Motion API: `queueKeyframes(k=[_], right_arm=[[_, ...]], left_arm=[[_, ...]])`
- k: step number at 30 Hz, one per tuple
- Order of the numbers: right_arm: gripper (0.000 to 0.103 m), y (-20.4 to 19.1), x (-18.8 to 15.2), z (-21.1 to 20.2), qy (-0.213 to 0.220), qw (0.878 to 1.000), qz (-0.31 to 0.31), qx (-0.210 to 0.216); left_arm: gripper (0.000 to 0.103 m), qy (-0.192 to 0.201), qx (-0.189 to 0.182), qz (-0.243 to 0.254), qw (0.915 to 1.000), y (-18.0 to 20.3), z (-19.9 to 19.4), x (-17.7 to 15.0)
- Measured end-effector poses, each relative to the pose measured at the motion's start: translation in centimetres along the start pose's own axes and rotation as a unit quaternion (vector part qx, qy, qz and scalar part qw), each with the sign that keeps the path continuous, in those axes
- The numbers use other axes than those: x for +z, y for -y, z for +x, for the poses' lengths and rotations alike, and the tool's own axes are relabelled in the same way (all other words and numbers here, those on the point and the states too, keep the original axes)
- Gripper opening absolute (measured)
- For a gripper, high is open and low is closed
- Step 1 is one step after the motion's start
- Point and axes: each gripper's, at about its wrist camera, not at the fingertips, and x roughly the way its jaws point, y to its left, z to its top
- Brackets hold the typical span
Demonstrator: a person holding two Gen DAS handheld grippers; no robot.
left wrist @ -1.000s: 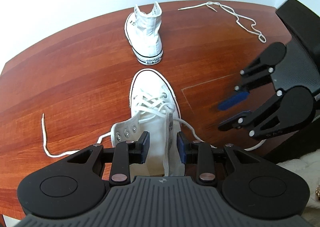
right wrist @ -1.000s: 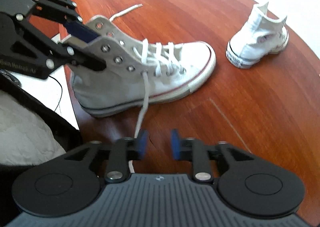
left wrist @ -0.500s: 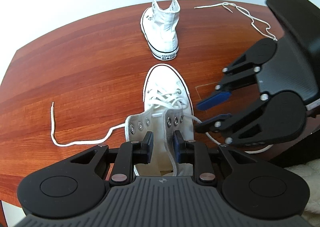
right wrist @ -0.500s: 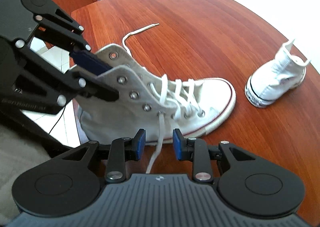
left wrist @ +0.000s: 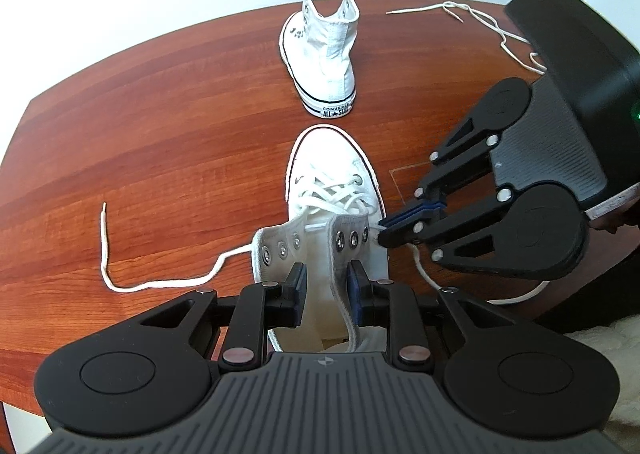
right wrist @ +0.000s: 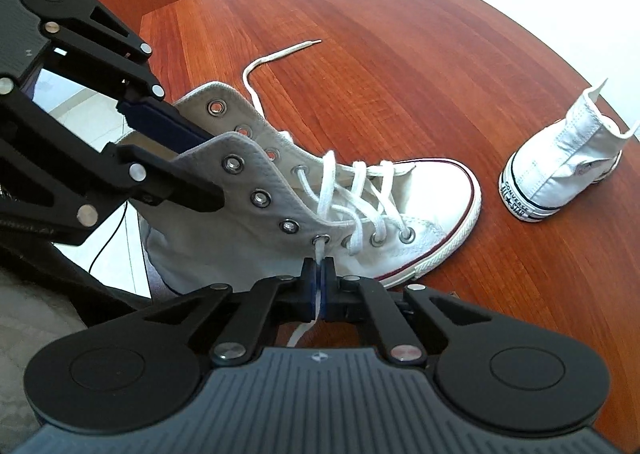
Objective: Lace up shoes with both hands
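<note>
Shoe (right wrist: 304, 210), white high-top, stands upright on the counter (right wrist: 400, 66), toe toward the second shoe (right wrist: 560, 174). Right tool (right wrist: 319, 286), angled steeply down, has just closed and pinches the lace (right wrist: 318, 254) just below its eyelet. Left tool (left wrist: 327, 294), also pitched down, clamps the right-hand eyelet flap (left wrist: 340, 254) at the collar.
</note>
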Motion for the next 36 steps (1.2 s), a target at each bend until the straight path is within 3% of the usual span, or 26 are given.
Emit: queueKeyframes(k=[10,16,18,19,20,30,36], right_arm=[[0.003,0.6,-1.6,-1.9,-0.011,0.999,0.039,-0.007],[0.006,0.6,-1.8,-2.0,-0.010,0.999,0.042,-0.011],[0.020,0.7,-1.8,-2.0,-0.010,0.999,0.043,-0.013],[0.037,0.7,-1.9,-2.0,-0.009,0.999,0.044,-0.014],[0.039,0.7,-1.9,-2.1,-0.006,0.999,0.043,-0.015],[0.039,0.7,-2.1,-2.9,-0.005,0.997,0.065,-0.033],[0.039,0.4,-2.0,-3.7,-0.008,0.994,0.091,-0.054]], left_arm=[[0.025,-0.002,-0.002,0.000,1.0000,-0.2,0.3,0.2],[0.032,0.009,-0.010,-0.005,0.9999,-0.5,-0.2,0.4],[0.033,0.019,-0.019,-0.014,0.9996,-0.8,-0.7,0.5],[0.034,0.024,-0.024,-0.020,0.9992,-1.0,-0.9,0.5],[0.034,0.026,-0.026,-0.025,0.9990,-1.2,-1.1,0.6],[0.034,0.048,-0.019,-0.051,0.9974,-3.7,-3.1,1.4],[0.034,0.050,0.010,-0.060,0.9969,-6.5,-3.8,1.8]])
